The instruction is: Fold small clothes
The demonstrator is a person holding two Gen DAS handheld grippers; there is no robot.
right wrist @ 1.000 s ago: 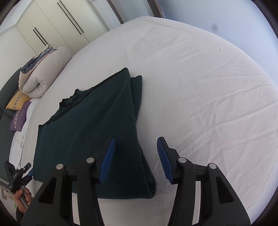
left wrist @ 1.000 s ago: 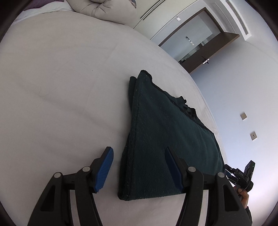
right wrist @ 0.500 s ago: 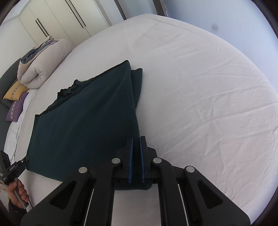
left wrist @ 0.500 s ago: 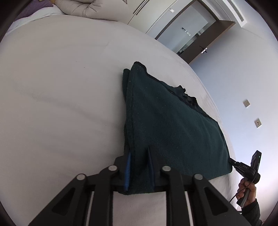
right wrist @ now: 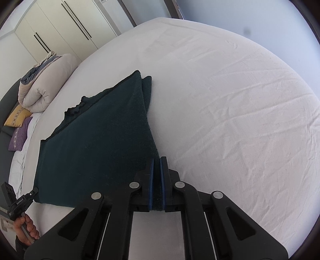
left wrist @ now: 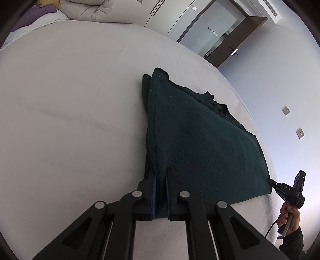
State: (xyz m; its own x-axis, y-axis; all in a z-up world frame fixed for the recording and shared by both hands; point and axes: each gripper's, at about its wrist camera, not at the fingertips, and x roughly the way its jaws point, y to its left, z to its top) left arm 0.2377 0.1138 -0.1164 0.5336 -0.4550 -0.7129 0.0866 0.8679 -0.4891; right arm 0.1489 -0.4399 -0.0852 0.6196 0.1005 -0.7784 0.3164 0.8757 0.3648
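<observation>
A dark green fleece garment (left wrist: 200, 140) (right wrist: 100, 144) lies folded flat on the white bed sheet (left wrist: 70, 100) (right wrist: 230, 100). My left gripper (left wrist: 160, 172) pinches its near left corner, its jaws closing the last bit with the cloth pressed between the blue pads. The near right corner sits inside my right gripper (right wrist: 157, 160), which is shut on it. Each view also catches the other tool at the opposite near corner: the right gripper (left wrist: 288, 190) in a hand (left wrist: 290, 218), and the left gripper (right wrist: 22, 200) in a hand (right wrist: 26, 226).
A rolled beige duvet (right wrist: 40, 90) (left wrist: 96, 10) lies at the head of the bed beside a yellow cushion (right wrist: 18, 116) and a purple cushion (right wrist: 20, 136). White wardrobe doors (right wrist: 60, 30) and a brown open door (left wrist: 230, 50) stand beyond the bed.
Both grippers stood open over the garment's near corners; both have since closed onto the cloth. The left view has rolled slightly.
</observation>
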